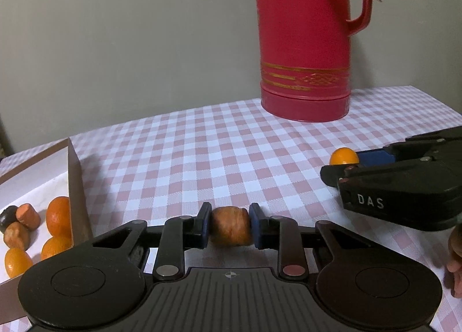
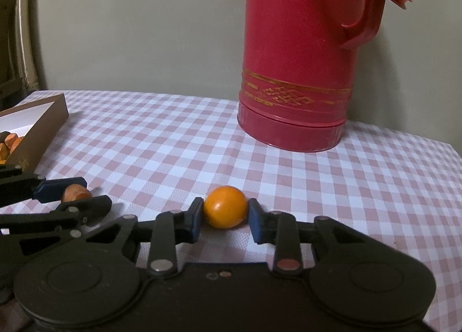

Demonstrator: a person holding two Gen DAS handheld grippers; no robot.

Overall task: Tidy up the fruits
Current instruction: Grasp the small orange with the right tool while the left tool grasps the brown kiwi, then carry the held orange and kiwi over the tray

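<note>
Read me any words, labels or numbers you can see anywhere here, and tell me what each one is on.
"DAS": pale capital letters on the black body of the right gripper, seen from the left wrist view.
The red flask carries only a gold ornamental band, no lettering.
No other text is visible on the checked tablecloth or the brown box.

Colours on my table

My cloth [image 2: 173, 136] was pink-and-white check, the flask [image 2: 297, 66] red with gold bands, the round fruit [image 2: 225, 206] orange.
</note>
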